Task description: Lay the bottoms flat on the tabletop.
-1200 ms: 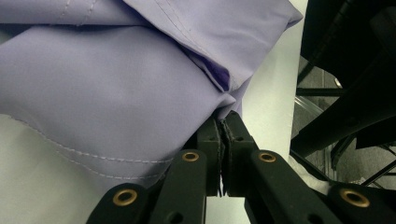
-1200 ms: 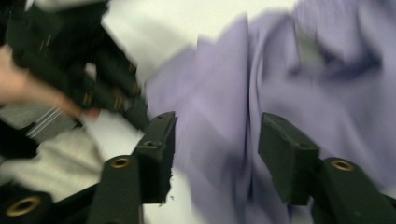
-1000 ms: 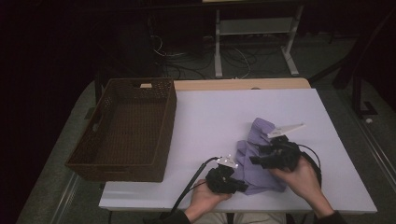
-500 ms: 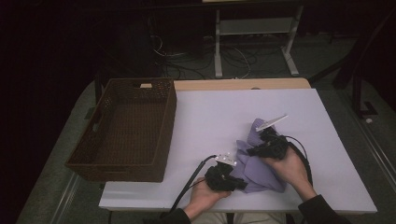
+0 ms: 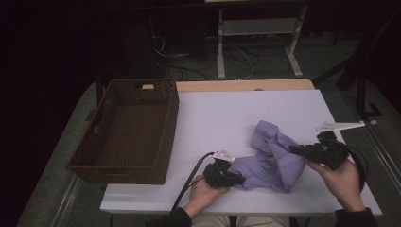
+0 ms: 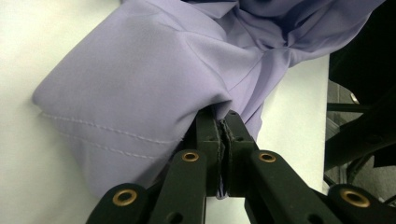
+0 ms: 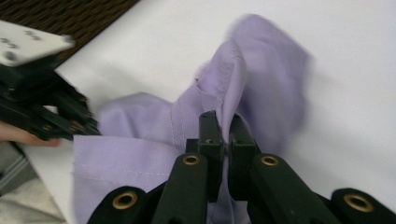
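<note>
A crumpled lilac cloth point(image 5: 272, 158) lies on the white table point(image 5: 227, 118) near its front edge. My left gripper point(image 5: 239, 180) is shut on the cloth's left end; in the left gripper view the jaws pinch a fold of the cloth point(image 6: 154, 84) at my left gripper point(image 6: 222, 122). My right gripper point(image 5: 294, 149) has just closed its jaws on the cloth's right side and holds it, a little off the table. In the right gripper view a seamed edge of the cloth point(image 7: 261, 79) is clamped in my right gripper point(image 7: 225, 125), and the other gripper point(image 7: 42, 112) shows at left.
A brown wicker basket point(image 5: 127, 130) stands on the table's left part, its wall close to the left hand. A white desk frame point(image 5: 257, 28) and cables stand on the dark floor behind. The table's front edge runs just under both hands.
My right gripper closed on the cloth and moved right, drawing that side of the cloth out and slightly up. The left gripper stayed put, holding its end.
</note>
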Available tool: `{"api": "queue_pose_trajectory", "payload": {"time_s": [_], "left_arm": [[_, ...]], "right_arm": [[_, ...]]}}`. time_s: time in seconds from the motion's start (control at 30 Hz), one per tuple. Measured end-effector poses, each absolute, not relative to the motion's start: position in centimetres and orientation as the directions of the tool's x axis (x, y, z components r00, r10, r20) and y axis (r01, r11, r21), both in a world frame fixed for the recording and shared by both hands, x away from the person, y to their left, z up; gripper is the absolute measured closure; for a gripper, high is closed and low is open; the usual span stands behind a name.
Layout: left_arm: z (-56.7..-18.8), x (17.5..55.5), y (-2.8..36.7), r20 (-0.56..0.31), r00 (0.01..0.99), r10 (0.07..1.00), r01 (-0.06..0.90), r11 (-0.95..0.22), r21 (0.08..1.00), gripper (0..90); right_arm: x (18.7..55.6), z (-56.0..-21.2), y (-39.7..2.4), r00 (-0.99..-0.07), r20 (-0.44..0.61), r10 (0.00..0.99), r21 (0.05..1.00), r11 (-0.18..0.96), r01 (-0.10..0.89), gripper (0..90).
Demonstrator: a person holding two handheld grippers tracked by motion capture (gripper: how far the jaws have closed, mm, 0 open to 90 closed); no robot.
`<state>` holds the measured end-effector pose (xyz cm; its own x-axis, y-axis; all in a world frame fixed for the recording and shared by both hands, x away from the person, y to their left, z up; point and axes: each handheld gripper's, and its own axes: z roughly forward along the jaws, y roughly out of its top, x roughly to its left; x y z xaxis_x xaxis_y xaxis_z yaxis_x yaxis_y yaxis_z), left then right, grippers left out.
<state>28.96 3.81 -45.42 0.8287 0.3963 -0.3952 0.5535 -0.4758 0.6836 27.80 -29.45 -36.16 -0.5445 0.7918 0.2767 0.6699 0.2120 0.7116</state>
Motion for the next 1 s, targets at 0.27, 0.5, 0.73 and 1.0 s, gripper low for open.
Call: {"api": "queue_pose_trajectory", "payload": {"time_s": [0.27,0.5,0.73,1.0], "left_arm": [[-45.0,29.4,4.5,-0.392,0.819,0.420,0.563,-0.452,0.692,87.5],[-44.9,29.2,4.4,-0.391,0.825,0.408,0.556,-0.461,0.692,87.6],[-45.1,29.1,4.3,-0.399,0.824,0.402,0.560,-0.471,0.682,87.5],[-44.9,29.2,4.5,-0.408,0.820,0.401,0.565,-0.460,0.685,79.9]], "right_arm": [[26.0,-39.0,-34.5,-0.402,0.288,0.869,0.641,0.137,0.755,86.6],[25.8,-41.7,-36.5,-0.310,0.291,0.905,0.529,0.117,0.840,86.6],[25.9,-43.4,-36.8,-0.286,0.307,0.908,0.458,0.122,0.881,86.0],[25.1,-40.7,-36.3,-0.348,0.238,0.907,0.582,0.154,0.798,59.8]]}}
